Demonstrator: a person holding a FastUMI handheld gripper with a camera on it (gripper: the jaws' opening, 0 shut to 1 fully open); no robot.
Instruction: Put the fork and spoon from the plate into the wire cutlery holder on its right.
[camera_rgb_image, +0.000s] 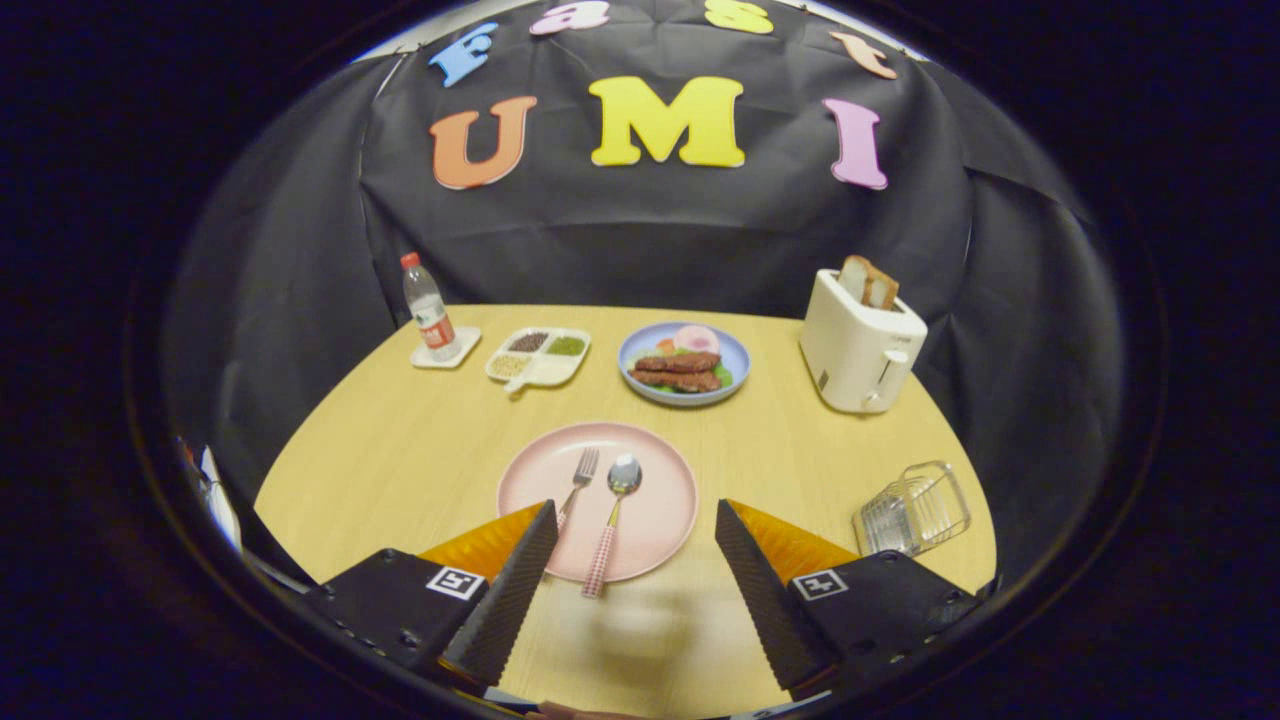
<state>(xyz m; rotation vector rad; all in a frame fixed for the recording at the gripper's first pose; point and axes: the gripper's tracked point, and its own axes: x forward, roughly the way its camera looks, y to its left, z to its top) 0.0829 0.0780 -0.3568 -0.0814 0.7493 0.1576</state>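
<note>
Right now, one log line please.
gripper: open, holding nothing | fork, spoon: on pink plate | wire holder: empty

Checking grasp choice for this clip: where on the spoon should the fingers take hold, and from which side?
Probably the checked handle of the spoon, near its end. It lies flat on the pink plate, bowl pointing away, and that end overhangs the near rim, leaving room underneath. Come from above on the near side, one finger on each side of the handle. The open fingers already straddle it. The fork lies close on the left.
</note>
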